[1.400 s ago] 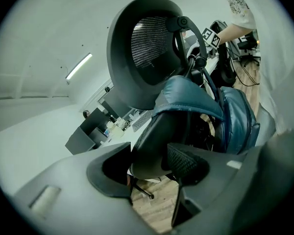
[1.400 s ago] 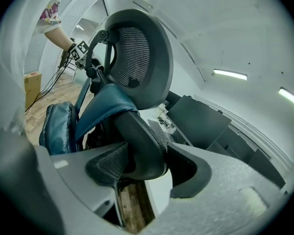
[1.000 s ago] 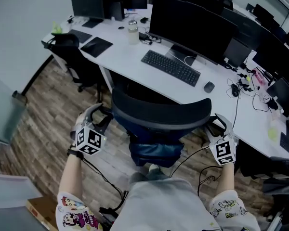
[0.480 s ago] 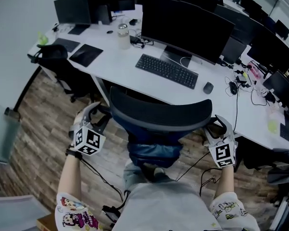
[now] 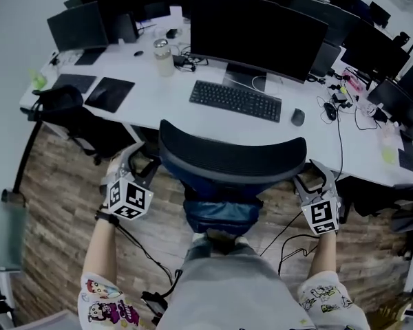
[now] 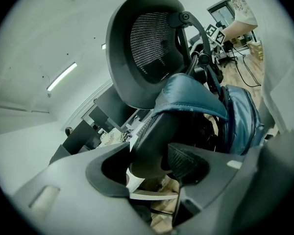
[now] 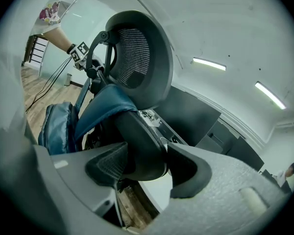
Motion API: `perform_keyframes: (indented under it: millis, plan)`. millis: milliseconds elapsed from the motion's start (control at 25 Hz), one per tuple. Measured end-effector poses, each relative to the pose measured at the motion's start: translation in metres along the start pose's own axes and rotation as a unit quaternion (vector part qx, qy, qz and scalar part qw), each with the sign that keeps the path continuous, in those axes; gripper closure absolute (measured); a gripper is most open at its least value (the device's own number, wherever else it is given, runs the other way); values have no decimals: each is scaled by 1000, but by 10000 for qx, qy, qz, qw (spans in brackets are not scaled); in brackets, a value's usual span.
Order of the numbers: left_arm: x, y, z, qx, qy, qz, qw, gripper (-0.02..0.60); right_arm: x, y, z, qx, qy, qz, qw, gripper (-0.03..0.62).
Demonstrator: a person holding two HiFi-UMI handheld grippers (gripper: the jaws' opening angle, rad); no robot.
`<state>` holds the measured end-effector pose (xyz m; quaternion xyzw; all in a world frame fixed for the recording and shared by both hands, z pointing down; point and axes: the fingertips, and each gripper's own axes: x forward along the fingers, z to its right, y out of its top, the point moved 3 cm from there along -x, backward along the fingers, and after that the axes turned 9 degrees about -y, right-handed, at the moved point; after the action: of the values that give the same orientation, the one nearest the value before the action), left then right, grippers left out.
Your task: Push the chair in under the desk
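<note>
A black mesh office chair (image 5: pixel 230 160) stands in front of the white desk (image 5: pixel 193 119), its back close to the desk edge. A blue bag (image 5: pixel 220 215) hangs behind the backrest. My left gripper (image 5: pixel 139 162) is shut on the chair's left armrest (image 6: pixel 154 136), which fills the gap between the pads of that gripper (image 6: pixel 149 163). My right gripper (image 5: pixel 307 179) is shut on the right armrest (image 7: pixel 142 141), the dark bar sitting between both pads of that gripper (image 7: pixel 147 168). The backrest (image 6: pixel 147 48) rises above each grip.
On the desk are a large monitor (image 5: pixel 258 29), a keyboard (image 5: pixel 235 100), a mouse (image 5: pixel 298 117) and a bottle (image 5: pixel 164 55). Another black chair (image 5: pixel 62 108) stands at the left. Cables (image 5: pixel 282 232) trail over the wooden floor by my feet.
The chair has rolled forward toward the desk with both grippers still on its armrests. The desk and monitor sit nearer in the head view.
</note>
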<state>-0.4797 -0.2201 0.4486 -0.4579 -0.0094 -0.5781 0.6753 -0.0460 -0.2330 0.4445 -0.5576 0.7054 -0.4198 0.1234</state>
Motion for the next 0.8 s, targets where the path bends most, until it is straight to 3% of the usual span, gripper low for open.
perform_keyframes:
  millis: [480,800]
  plan:
    - [27,-21,-48,310,-197,411,9985,328,18,19,-18,177,-520,-266,9981,344]
    - [44,-26,-68,394,-297,524,9974,328,32,28,-20,240,-613,-346,9972,344]
